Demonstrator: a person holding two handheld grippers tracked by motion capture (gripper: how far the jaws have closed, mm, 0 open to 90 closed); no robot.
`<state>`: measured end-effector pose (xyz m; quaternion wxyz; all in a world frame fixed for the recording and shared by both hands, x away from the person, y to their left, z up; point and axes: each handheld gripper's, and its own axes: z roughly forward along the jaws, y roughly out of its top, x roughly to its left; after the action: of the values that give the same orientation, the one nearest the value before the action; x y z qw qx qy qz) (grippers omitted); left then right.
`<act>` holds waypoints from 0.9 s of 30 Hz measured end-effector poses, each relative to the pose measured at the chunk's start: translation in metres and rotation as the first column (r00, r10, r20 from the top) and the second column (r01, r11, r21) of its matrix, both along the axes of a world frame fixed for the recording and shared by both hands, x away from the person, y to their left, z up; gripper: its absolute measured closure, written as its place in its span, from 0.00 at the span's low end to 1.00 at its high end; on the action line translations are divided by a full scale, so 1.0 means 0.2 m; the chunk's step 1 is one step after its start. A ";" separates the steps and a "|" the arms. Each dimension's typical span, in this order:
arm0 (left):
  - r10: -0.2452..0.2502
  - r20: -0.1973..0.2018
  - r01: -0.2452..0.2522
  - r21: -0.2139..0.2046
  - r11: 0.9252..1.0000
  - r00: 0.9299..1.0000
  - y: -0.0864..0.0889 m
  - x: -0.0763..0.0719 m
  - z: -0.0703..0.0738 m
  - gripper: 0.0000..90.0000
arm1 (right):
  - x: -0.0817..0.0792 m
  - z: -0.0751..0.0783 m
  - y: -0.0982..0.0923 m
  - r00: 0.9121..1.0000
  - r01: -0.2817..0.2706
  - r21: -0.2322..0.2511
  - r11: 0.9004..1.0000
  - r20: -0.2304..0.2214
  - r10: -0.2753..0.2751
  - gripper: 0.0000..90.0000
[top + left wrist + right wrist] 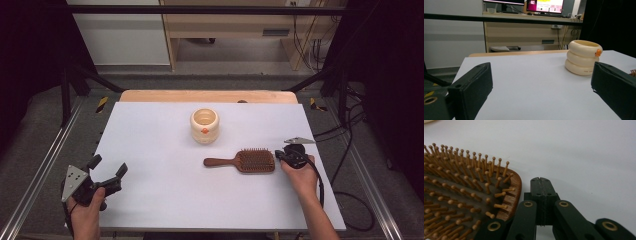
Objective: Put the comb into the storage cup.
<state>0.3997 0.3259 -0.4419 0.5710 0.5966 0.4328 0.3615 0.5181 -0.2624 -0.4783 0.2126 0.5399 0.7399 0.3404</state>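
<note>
A wooden paddle hairbrush (248, 161) lies bristles up on the white table (160, 195), its handle pointing left. My right gripper (278, 154) sits at the right end of the brush head. In the right gripper view that gripper (541, 182) is shut with nothing between its jaws, and its tip rests just beside the hairbrush (469, 195) rim. My left gripper (108, 165) is held at the near left of the table, wide open and empty. In the left gripper view its jaws frame bare table, the left gripper (541, 75) facing a cream ringed pot (583, 58).
The cream pot (204, 125), with a small orange mark on its side, stands upright behind the brush near the table's middle. A wooden edge (207, 96) runs along the far side of the table. Metal rails flank both sides, and cables lie on the floor at right.
</note>
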 end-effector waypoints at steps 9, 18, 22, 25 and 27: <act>0.003 -0.003 -0.003 0.000 1.000 1.000 0.00 0.01 0.00 0.04 | 0.00 0.00 0.02 1.000 -0.014 0.000 1.000 0.017 0.014 1.00; 0.005 -0.006 -0.005 0.002 1.000 1.000 0.00 0.01 0.00 0.04 | 0.00 0.00 0.01 1.000 -0.001 -0.005 1.000 0.018 0.001 1.00; 0.004 -0.003 -0.004 0.005 1.000 1.000 0.00 0.00 0.00 0.04 | 0.00 0.00 0.01 1.000 0.005 -0.001 1.000 0.012 -0.005 1.00; 0.005 -0.003 -0.005 0.002 1.000 1.000 0.00 0.00 0.00 0.04 | -0.01 0.00 0.02 1.000 -0.004 -0.004 1.000 0.001 0.004 1.00; 0.006 -0.004 -0.006 0.003 1.000 1.000 0.00 0.00 0.00 0.04 | -0.02 0.00 0.03 1.000 -0.005 -0.009 1.000 -0.003 0.005 1.00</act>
<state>0.4004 0.3268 -0.4423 0.5684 0.5968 0.4350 0.3626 0.5144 -0.2568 -0.4775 0.2133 0.5376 0.7430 0.3368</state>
